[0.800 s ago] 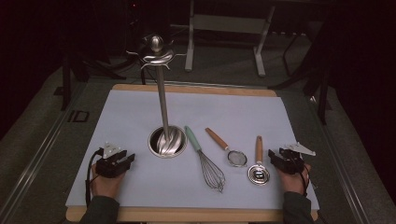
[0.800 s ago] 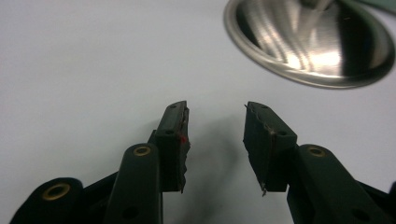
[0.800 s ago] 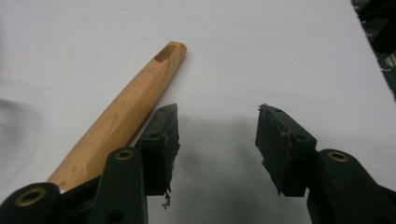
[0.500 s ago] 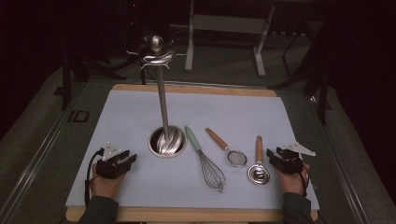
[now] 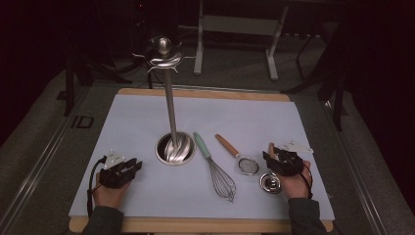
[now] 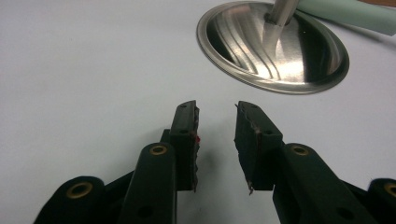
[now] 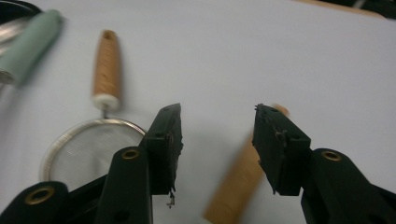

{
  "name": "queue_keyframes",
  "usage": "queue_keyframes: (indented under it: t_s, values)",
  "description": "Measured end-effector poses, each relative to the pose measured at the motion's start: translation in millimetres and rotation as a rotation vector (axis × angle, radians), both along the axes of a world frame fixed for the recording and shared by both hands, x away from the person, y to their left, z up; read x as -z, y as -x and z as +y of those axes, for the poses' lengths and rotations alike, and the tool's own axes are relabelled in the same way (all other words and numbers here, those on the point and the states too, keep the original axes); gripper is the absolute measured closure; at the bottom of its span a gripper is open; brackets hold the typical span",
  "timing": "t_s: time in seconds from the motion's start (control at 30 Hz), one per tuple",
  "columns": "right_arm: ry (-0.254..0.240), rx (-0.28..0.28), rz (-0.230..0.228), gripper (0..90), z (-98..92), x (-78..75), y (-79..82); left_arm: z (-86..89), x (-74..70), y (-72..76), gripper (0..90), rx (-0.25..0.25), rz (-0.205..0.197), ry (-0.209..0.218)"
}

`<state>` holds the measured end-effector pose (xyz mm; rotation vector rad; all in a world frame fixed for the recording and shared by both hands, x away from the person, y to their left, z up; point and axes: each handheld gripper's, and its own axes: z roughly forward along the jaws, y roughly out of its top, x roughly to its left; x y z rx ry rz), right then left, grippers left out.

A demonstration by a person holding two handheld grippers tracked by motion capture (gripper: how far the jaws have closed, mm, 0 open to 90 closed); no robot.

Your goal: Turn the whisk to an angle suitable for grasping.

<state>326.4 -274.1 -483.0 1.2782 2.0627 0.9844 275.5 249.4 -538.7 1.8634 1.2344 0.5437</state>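
Note:
A steel utensil stand (image 5: 174, 148) rises from a round ribbed base (image 6: 273, 46) to a hooked crown (image 5: 164, 49). Right of it lie a whisk (image 5: 215, 166) with a mint handle (image 7: 30, 44), a small mesh strainer (image 5: 247, 165) with a wooden handle (image 7: 106, 70), and a small steel cup (image 5: 270, 181) with a wooden handle (image 7: 238, 182). My left gripper (image 6: 215, 109) rests open on the sheet, short of the base, holding nothing. My right gripper (image 7: 218, 114) is open just above the cup's wooden handle, jaws either side of it without touching.
Everything lies on a pale sheet (image 5: 147, 117) over a wooden board (image 5: 205, 93). A dark floor and the metal legs of a frame (image 5: 235, 29) lie beyond the far edge. The left gripper's cable (image 5: 90, 191) trails by the hand.
My right gripper has slid a little to the left, over the cup's wooden handle. The left gripper has stayed where it was.

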Motion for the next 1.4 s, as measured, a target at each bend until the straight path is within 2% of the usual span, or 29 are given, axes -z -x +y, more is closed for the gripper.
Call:
queue_keyframes:
  t_s: [0.03,0.23,0.33,0.37,0.4,0.43,0.5,0.67,0.77,0.83,0.87,0.9,1.07,1.17,1.2,1.4]
  values:
    - [0.004,-0.025,0.001,51.8,7.5,-5.4,-2.9,-0.2,0.0,0.2,69.2,-0.004,-0.002,-0.003]
    - [0.005,-0.081,-0.006,53.7,29.2,-18.6,-9.6,-2.4,0.2,1.9,68.8,-0.015,-0.02,-0.024]
    - [-0.017,-0.128,-0.011,57.1,41.0,-26.2,-10.6,-3.1,0.2,2.3,67.6,-0.017,-0.022,-0.031]
    - [-0.017,-0.128,-0.011,57.1,41.0,-26.2,-10.6,-3.1,0.2,2.3,67.6,-0.017,-0.022,-0.031]
    - [-0.023,-0.142,-0.007,58.5,45.4,-28.8,-10.8,-3.4,0.1,2.7,67.6,-0.015,-0.024,-0.037]
    - [-0.031,-0.176,0.005,65.0,55.2,-33.7,-12.5,-3.8,0.3,2.6,68.0,-0.014,-0.025,-0.039]
    - [-0.03,-0.204,0.019,68.9,65.4,-38.0,-14.4,-4.3,0.2,2.9,68.0,-0.015,-0.028,-0.044]
    - [-0.037,-0.268,0.038,75.9,87.4,-46.0,-17.0,-5.1,0.1,3.3,67.8,-0.013,-0.03,-0.058]
    - [-0.032,-0.301,0.045,76.0,102.8,-49.6,-20.0,-6.1,0.3,2.9,67.8,-0.014,-0.031,-0.065]
    - [-0.037,-0.31,0.05,75.8,106.4,-49.9,-21.0,-7.1,0.5,3.0,67.8,-0.014,-0.029,-0.067]
    - [-0.031,-0.328,0.076,73.3,117.9,-50.1,-24.5,-7.7,0.5,2.9,67.8,-0.008,-0.028,-0.079]
    - [-0.028,-0.333,0.084,72.6,121.2,-49.6,-25.6,-8.0,0.5,2.9,67.8,-0.008,-0.028,-0.081]
    - [-0.014,-0.338,0.122,70.7,139.0,-43.5,-31.9,-8.6,0.7,2.8,67.7,-0.006,-0.029,-0.083]
    - [0.01,-0.351,0.138,69.7,146.5,-39.1,-34.1,-8.7,0.7,2.8,67.7,-0.004,-0.028,-0.085]
    - [0.021,-0.368,0.17,67.0,152.9,-33.7,-37.1,-8.7,0.7,2.8,67.7,-0.003,-0.027,-0.087]
    - [0.049,-0.382,0.282,65.3,165.8,-11.4,-52.3,-8.7,0.7,2.7,67.4,-0.002,-0.026,-0.086]
